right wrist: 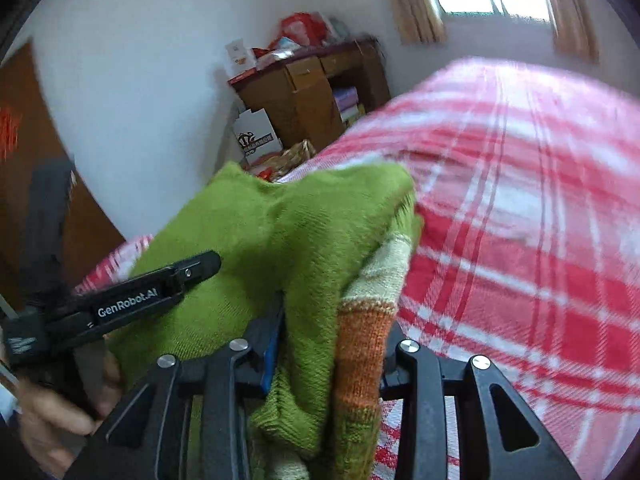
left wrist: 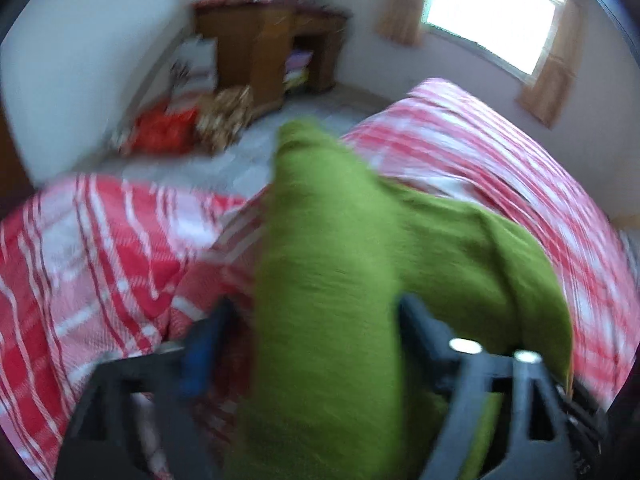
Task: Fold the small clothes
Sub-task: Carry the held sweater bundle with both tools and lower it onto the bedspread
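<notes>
A green knitted sweater (left wrist: 328,280) with orange and cream bands (right wrist: 360,344) hangs bunched over a bed with a red and white plaid cover (left wrist: 100,260). In the left wrist view my left gripper (left wrist: 312,308) stands open. The green cloth runs between its jaws, and a gap shows beside the blue-padded left finger (left wrist: 200,344). In the right wrist view my right gripper (right wrist: 334,332) is shut on a thick fold of the sweater (right wrist: 280,232). One black finger (right wrist: 196,266) of the left gripper lies against the cloth at the left, with a hand (right wrist: 52,412) below it.
The plaid bed (right wrist: 520,220) fills the right and front. Beyond it stands a wooden desk (right wrist: 320,88) piled with red bags. A white box (right wrist: 256,136) and bags (left wrist: 180,128) sit on the floor. A curtained window (left wrist: 492,12) is at the back right, a brown door (right wrist: 24,160) at the left.
</notes>
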Demonstrator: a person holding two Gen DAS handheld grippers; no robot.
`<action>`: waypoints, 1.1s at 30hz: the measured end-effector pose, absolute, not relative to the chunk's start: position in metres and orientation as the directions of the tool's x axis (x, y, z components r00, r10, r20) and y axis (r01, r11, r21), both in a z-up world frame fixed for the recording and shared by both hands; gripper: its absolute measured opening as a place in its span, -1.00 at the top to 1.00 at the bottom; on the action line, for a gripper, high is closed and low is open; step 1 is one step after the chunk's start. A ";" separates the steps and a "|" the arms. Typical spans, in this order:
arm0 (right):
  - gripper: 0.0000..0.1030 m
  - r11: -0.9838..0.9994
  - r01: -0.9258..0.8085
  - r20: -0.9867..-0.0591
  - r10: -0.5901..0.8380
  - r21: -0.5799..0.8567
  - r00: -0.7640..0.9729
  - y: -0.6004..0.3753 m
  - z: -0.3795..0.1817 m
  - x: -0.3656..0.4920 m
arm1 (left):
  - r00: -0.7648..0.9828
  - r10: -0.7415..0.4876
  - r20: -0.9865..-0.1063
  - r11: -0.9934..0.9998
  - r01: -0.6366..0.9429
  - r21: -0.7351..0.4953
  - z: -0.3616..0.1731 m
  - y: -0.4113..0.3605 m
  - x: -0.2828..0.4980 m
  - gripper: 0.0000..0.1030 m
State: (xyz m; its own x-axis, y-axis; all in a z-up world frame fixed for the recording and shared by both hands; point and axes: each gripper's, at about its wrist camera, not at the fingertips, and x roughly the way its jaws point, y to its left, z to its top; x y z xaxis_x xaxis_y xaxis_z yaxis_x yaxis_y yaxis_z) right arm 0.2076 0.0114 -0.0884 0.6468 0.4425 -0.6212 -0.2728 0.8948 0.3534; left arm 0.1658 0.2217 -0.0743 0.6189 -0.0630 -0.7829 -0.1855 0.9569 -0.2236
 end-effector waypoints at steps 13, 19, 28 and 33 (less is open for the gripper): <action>-0.23 0.821 -0.227 -0.597 0.543 0.523 0.590 -0.010 -0.093 0.172 | 0.614 -0.178 -0.769 0.937 -0.132 -0.323 -0.059 0.243 0.111 -0.93; -0.24 0.854 -0.327 -0.625 0.519 0.404 0.583 0.013 -0.101 0.111 | 0.624 -0.247 -0.742 0.922 -0.084 -0.378 -0.065 0.244 0.066 -0.92; 0.33 0.834 -0.294 -0.647 0.549 0.467 0.528 0.016 -0.106 0.093 | 0.629 -0.283 -0.724 0.927 -0.015 -0.375 -0.064 0.227 0.056 0.08; 0.39 0.656 -0.183 -0.532 0.719 0.732 0.447 -0.014 -0.112 0.093 | 0.619 -0.278 -0.734 0.921 -0.044 -0.386 -0.048 0.236 0.046 0.36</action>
State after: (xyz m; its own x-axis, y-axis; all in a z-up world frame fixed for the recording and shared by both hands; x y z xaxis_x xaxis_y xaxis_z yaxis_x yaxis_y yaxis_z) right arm 0.0929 -0.0136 -0.1115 0.4468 0.7190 -0.5323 -0.1832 0.6560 0.7322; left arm 0.0459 0.2364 -0.0476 0.6191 -0.2784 -0.7344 -0.0438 0.9214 -0.3862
